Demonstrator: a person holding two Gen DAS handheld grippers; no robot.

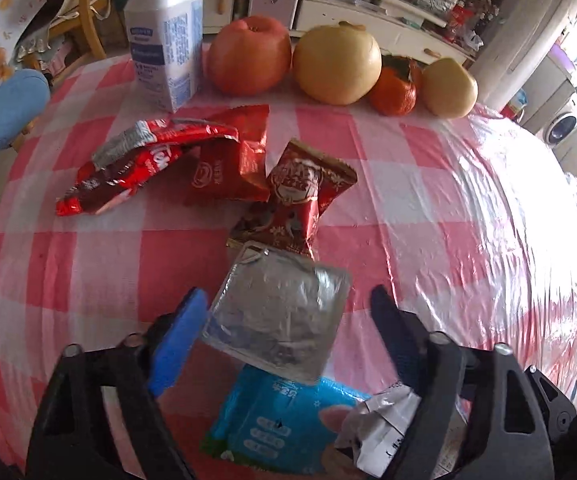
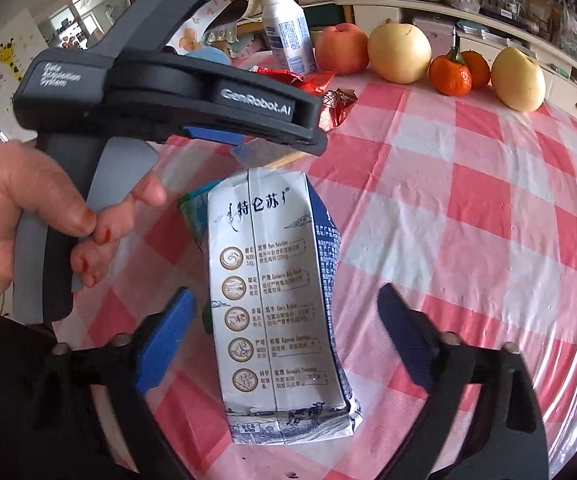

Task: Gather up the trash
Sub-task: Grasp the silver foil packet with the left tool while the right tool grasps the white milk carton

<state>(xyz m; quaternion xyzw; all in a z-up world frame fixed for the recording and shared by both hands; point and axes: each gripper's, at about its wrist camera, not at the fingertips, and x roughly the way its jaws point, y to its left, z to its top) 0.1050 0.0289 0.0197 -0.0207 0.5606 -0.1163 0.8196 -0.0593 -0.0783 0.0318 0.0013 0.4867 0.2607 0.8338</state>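
Trash: three red wrappers [image 1: 160, 168], one silver packet [image 1: 276, 316], one milk carton [image 2: 280, 304]; both grippers' fingers wide, gripping nothing.

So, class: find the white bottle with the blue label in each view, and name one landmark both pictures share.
Left wrist view: the bottle stands top left, at the table's far edge, just left of the apple.
Right wrist view: the bottle stands top centre, behind the left gripper's body, again left of the apple.
Shared landmark: the row of fruit beside the bottle, starting with the apple.
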